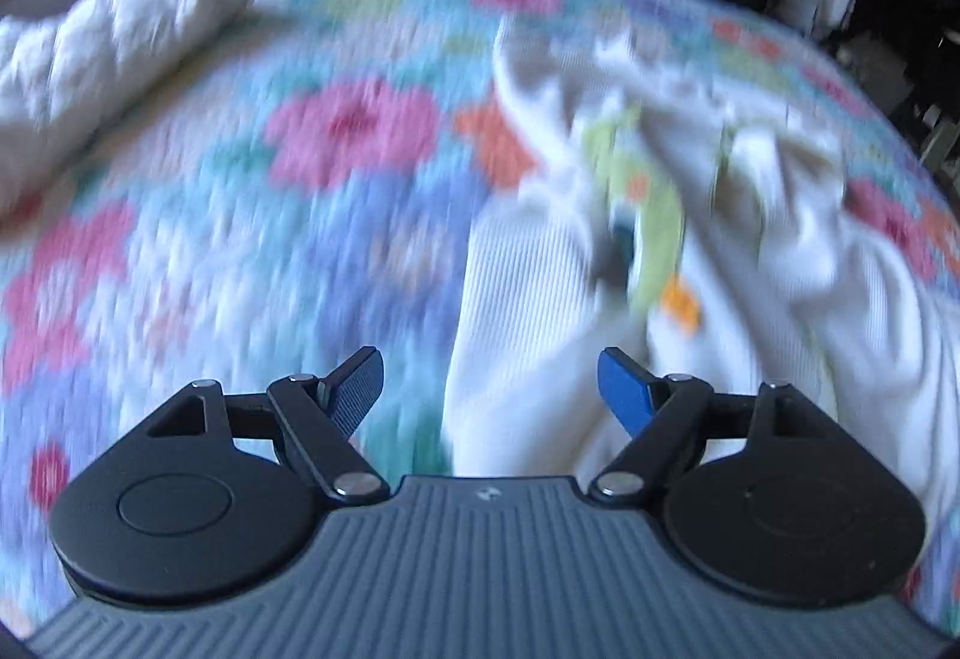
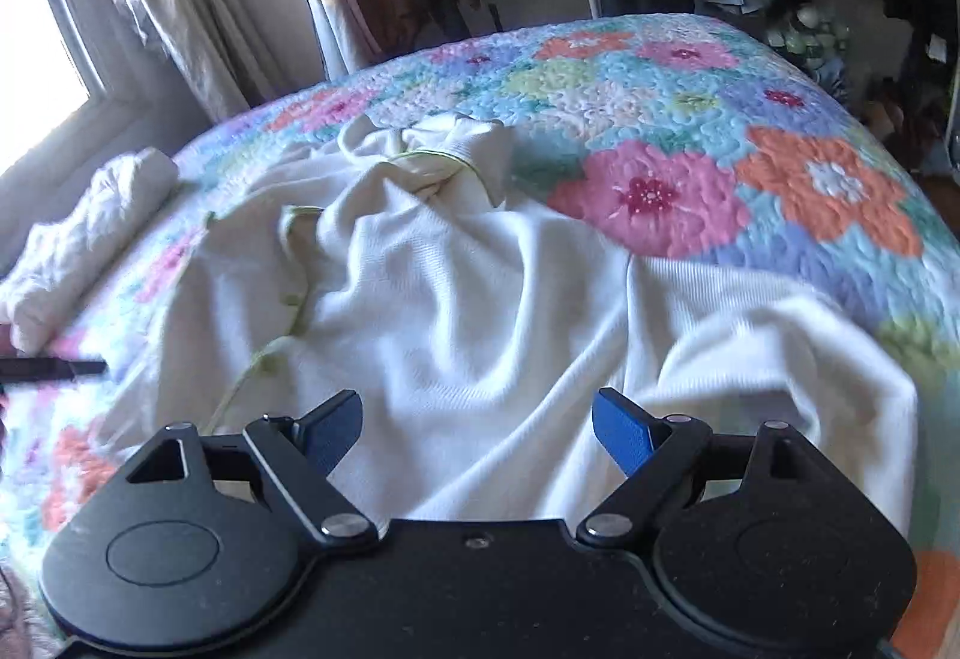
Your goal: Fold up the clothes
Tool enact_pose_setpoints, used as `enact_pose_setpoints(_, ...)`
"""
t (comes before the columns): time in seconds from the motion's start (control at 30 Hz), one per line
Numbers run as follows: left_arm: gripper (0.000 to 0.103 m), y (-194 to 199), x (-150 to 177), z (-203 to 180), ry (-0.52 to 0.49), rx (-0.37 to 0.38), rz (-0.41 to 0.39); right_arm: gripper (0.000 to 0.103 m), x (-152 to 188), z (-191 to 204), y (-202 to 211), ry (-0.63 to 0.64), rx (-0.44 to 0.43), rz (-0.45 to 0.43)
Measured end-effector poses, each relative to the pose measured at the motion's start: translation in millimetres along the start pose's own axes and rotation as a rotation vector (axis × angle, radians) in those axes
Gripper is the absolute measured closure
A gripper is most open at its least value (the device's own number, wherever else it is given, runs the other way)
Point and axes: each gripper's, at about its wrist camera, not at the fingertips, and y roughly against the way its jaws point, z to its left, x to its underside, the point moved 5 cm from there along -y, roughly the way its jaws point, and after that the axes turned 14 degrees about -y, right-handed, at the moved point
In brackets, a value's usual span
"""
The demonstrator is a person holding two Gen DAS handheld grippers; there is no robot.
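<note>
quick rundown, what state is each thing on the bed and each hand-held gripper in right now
white garment: crumpled and unfolded, spread loosely over the quilt
floral quilt: lying flat over the bed, partly covered by the garment
white bundle: rolled up, lying at the bed's edge near the window, apart from the garment
left hand-held gripper: open, nothing between the fingers
right hand-held gripper: open, holding nothing, above the garment
</note>
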Motion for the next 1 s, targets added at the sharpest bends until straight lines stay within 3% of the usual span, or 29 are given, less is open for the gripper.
enact_pose_setpoints(0.1, 0.025, 4.2, 11.7, -2.4, 0.001, 0.045, -0.007, 0.016, 15.4, 6.7, 10.1, 0.019, -0.031, -0.024)
enact_pose_setpoints(0.2, 0.025, -2.9, 13.9, 2.0, 0.036, 0.047, -0.007, 0.016, 34.4, 17.1, 2.4, -0.045, -0.096, 0.001)
enact_pose_setpoints(0.3, 0.025, -9.5, 20.8, 2.0, 0.119, 0.170, 0.024, 0.016, 57.1, 36.7, -14.4, -0.103, -0.119, 0.018)
enact_pose_setpoints(0.37, 0.025, -9.0, 23.3, -3.2, 0.110, 0.193, 0.012, 0.016, 69.3, 56.3, -24.8, -0.061, -0.111, 0.014)
enact_pose_setpoints(0.47, 0.025, -12.4, 20.7, -6.9, 0.064, 0.170, -0.015, 0.016, 81.6, 82.7, -29.7, 0.029, -0.128, 0.003)
enact_pose_setpoints(0.57, 0.011, -32.8, 22.8, -2.8, 0.126, 0.166, -0.010, 0.016, 93.9, 100.7, -32.6, 0.096, -0.161, 0.025)
enact_pose_setpoints(0.67, 0.015, -61.5, 28.8, 0.9, 0.215, 0.192, 0.030, 0.016, 107.7, 102.2, -34.5, 0.200, -0.103, 0.047)
enact_pose_setpoints(0.7, 0.025, -63.2, 28.4, -0.7, 0.219, 0.190, 0.020, 0.016, 109.7, 101.6, -35.1, 0.223, -0.084, 0.045)
enact_pose_setpoints(0.73, 0.053, -60.9, 26.4, -3.0, 0.210, 0.177, 0.004, 0.016, 111.7, 99.8, -35.7, 0.235, -0.073, 0.046)
enact_pose_setpoints(0.77, 0.067, -58.7, 24.4, -5.3, 0.201, 0.164, -0.012, 0.016, 110.6, 97.9, -37.1, 0.227, -0.069, 0.052)
enact_pose_setpoints(0.8, 0.093, -56.4, 22.3, -7.5, 0.192, 0.151, -0.027, 0.016, 109.3, 96.0, -38.5, 0.217, -0.067, 0.058)
enact_pose_setpoints(0.87, 0.097, -33.3, 15.4, -10.0, 0.190, 0.133, -0.113, 0.016, 106.6, 90.7, -44.2, 0.178, -0.059, 0.068)
enact_pose_setpoints(1.0, 0.097, 41.4, 2.7, 7.0, 0.164, -0.074, -0.333, 0.016, 105.7, 76.9, -52.2, 0.140, -0.014, 0.078)
